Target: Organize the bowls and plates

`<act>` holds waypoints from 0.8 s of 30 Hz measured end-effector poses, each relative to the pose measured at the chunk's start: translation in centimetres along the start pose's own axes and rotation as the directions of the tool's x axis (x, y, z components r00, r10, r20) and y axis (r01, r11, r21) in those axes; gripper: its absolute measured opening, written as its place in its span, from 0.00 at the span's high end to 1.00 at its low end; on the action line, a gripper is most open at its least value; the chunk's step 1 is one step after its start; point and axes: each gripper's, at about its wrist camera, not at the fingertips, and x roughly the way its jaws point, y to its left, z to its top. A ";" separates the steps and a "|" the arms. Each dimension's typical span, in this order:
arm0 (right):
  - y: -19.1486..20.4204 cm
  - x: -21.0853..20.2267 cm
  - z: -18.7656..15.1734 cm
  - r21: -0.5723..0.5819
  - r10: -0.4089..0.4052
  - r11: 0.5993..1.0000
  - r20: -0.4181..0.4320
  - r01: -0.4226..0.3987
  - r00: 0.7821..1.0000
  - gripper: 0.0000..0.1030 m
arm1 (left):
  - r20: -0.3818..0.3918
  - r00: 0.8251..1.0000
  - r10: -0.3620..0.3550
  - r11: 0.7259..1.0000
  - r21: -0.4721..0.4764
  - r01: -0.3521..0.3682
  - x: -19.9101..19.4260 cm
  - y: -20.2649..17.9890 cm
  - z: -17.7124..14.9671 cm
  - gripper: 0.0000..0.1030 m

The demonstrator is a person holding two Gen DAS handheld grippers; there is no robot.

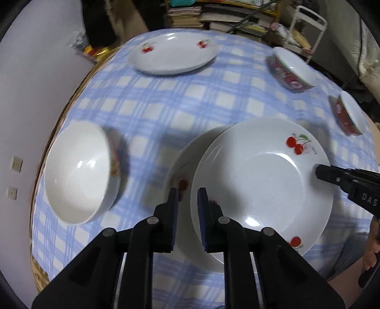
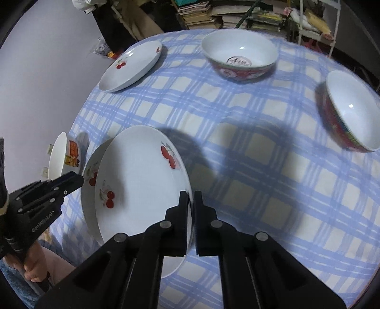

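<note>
A white cherry-print plate [image 1: 261,180] lies over a second cherry plate [image 1: 185,164] on the blue checked tablecloth [image 1: 166,107]. My right gripper [image 2: 191,209] is shut on the top plate's [image 2: 140,180] right rim; it shows in the left wrist view [image 1: 332,174] at that rim. My left gripper [image 1: 187,206] is open, its fingers astride the top plate's near-left rim. The lower plate [image 2: 91,171] peeks out at the left. A third cherry plate [image 1: 173,52] [image 2: 130,66] lies at the far side.
A white bowl [image 1: 78,171] [image 2: 64,156] stands left of the stacked plates. Two red-patterned bowls [image 1: 292,69] [image 1: 349,114] stand at the right, also in the right wrist view [image 2: 239,57] [image 2: 351,114]. Stacked books [image 1: 213,16] and a white rack [image 1: 306,31] stand behind the table.
</note>
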 end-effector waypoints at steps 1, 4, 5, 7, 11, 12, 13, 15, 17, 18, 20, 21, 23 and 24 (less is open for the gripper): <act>0.1 0.3 -0.1 -0.001 0.010 1.000 -0.003 -0.010 1.000 0.94 | 0.004 1.000 0.008 1.000 -0.006 -0.008 0.1 0.3 -0.3 0.84; 0.7 1.4 -0.4 -0.014 0.023 1.000 -0.002 -0.023 1.000 0.93 | 0.017 1.000 0.026 0.999 -0.033 -0.025 0.3 1.1 -1.1 0.83; 0.8 1.8 -0.5 -0.013 0.030 0.999 0.000 -0.030 1.000 0.93 | 0.015 1.000 0.026 0.999 -0.038 -0.025 0.3 1.2 -1.3 0.83; 0.9 2.3 -0.6 -0.009 0.042 0.999 0.006 -0.042 0.999 0.92 | 0.010 0.999 0.033 0.998 -0.047 -0.033 0.6 1.4 -1.6 0.82; 1.8 2.7 -0.7 -0.038 0.009 0.999 0.021 -0.008 1.000 0.92 | 0.027 0.998 0.051 0.998 -0.043 -0.050 0.4 1.2 -1.6 0.78; 2.0 2.4 -0.6 -0.050 -0.001 0.999 0.035 0.002 0.999 0.92 | 0.035 0.998 0.055 0.998 -0.045 -0.053 0.2 1.2 -1.6 0.75; 2.2 2.1 -0.6 -0.059 -0.002 0.998 0.054 0.005 0.999 0.92 | 0.043 0.997 0.058 0.997 -0.044 -0.056 0.0 1.1 -1.5 0.74; 2.2 1.4 -0.4 -0.056 0.001 0.998 0.081 0.003 0.997 0.92 | 0.070 0.995 0.066 0.997 -0.043 -0.063 -0.7 1.1 -1.4 0.70; 2.1 0.8 -0.3 -0.043 0.000 0.999 0.107 0.005 0.994 0.92 | 0.090 0.994 0.065 0.997 -0.036 -0.062 -1.5 1.1 -1.2 0.63; 2.0 0.4 -0.1 -0.038 -0.005 0.999 0.118 0.009 0.993 0.92 | 0.103 0.993 0.064 0.998 -0.031 -0.061 -1.8 1.1 -0.9 0.56; 2.0 -0.5 0.4 -0.030 -0.028 0.999 0.142 0.033 0.989 0.92 | 0.140 0.987 0.078 0.997 -0.023 -0.076 -2.6 1.3 -0.1 0.50; 2.2 -1.0 0.8 -0.034 -0.037 0.999 0.154 0.043 0.987 0.91 | 0.149 0.985 0.088 0.996 -0.019 -0.086 -2.8 1.4 0.2 0.47; 2.9 -2.2 1.9 -0.057 -0.047 0.997 0.188 0.059 0.981 0.82 | 0.157 0.983 0.095 0.995 -0.002 -0.096 -3.1 1.6 1.2 0.33; 3.3 -2.8 2.5 -0.070 -0.048 0.996 0.206 0.064 0.977 0.66 | 0.162 0.982 0.097 0.995 -0.003 -0.098 -3.3 1.8 1.8 0.27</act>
